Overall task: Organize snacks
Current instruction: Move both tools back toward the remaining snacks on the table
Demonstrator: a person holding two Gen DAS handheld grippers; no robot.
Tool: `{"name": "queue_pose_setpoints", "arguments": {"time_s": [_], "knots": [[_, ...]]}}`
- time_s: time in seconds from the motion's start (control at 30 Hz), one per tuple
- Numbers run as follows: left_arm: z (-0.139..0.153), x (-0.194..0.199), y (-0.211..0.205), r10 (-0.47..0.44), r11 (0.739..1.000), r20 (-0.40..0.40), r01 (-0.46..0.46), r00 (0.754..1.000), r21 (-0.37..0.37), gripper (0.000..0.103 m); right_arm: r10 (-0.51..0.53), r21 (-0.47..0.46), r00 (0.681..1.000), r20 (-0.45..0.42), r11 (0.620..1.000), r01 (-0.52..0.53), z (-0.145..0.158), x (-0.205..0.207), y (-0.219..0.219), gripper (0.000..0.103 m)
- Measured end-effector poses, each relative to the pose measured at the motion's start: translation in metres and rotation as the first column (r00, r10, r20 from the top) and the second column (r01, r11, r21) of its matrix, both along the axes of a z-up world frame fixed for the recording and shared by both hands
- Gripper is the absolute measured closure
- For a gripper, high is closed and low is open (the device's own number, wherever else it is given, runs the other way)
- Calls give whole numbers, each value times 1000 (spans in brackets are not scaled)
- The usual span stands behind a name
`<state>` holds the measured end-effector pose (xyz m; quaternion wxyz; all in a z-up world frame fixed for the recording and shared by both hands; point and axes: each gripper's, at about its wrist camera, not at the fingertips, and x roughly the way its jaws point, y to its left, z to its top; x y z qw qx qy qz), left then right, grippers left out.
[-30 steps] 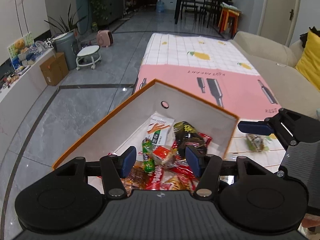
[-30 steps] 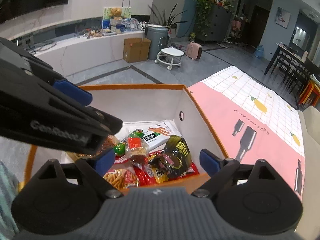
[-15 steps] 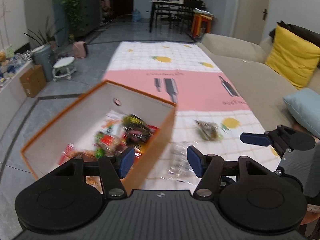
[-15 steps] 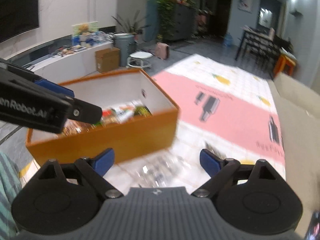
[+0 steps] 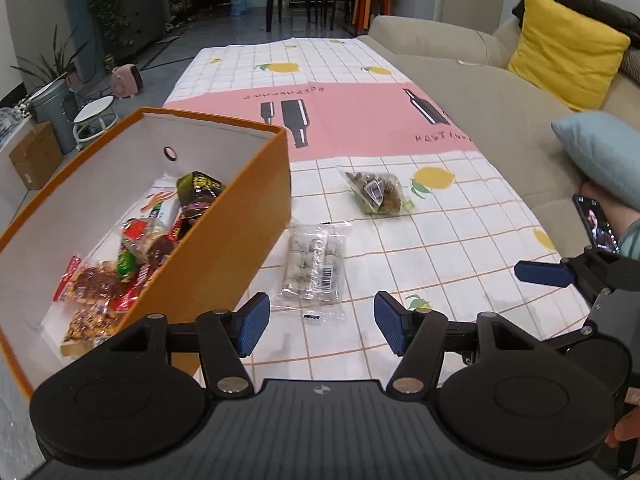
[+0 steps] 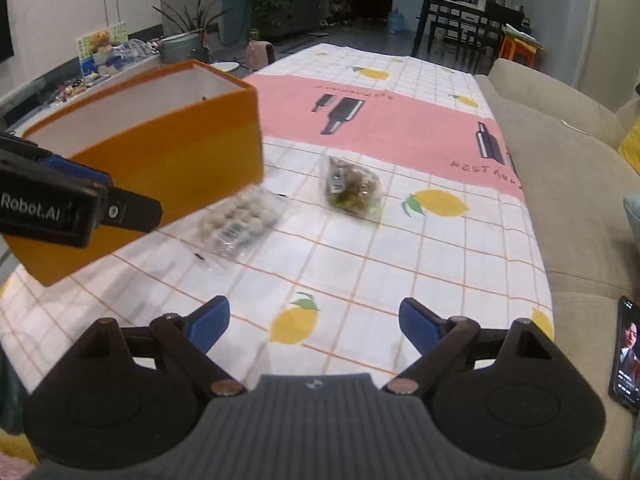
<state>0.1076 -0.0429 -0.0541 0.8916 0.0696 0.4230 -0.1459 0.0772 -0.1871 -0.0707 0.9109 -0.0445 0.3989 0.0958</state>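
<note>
An orange box (image 5: 224,248) (image 6: 168,160) with a white inside stands on the left of the table and holds several snack packets (image 5: 132,256). Two packets lie on the cloth to its right: a clear pack of pale round snacks (image 5: 316,268) (image 6: 240,224) and, farther off, a clear bag of brownish-green snacks (image 5: 378,194) (image 6: 352,188). My left gripper (image 5: 320,322) is open just short of the clear pack, nothing between its pads. My right gripper (image 6: 314,324) is open wide above bare cloth near the front edge, also seen at the right of the left wrist view (image 5: 544,274).
A pink and white checked cloth with lemon prints (image 5: 360,128) covers the long table. A beige sofa (image 5: 500,92) with yellow and blue cushions runs along the right. A phone (image 6: 624,356) lies on the sofa edge. A grey floor with a stool and plants lies left.
Both grippers have swung from over the box to the right and down, now facing the two packets on the cloth. Both stay open and hold nothing.
</note>
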Motion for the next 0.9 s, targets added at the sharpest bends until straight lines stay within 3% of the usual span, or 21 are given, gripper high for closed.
{"name": "queue_pose_setpoints", "arguments": {"time_s": [0.2, 0.4, 0.67, 0.9], "knots": [[-17, 22, -10, -29, 1000, -3, 29, 1000, 11, 23, -15, 24, 999, -32, 1000, 16, -14, 8, -6, 15], [-42, 47, -19, -4, 1000, -50, 5, 999, 9, 23, -23, -6, 999, -29, 1000, 23, -24, 13, -8, 21], [-75, 69, -25, 56, 998, -71, -53, 996, 41, 23, -61, -52, 998, -10, 997, 60, -37, 29, -16, 21], [-85, 81, -23, 66, 998, -87, -65, 994, 9, 23, 15, -86, 999, 29, 996, -12, -44, 41, -8, 21]]}}
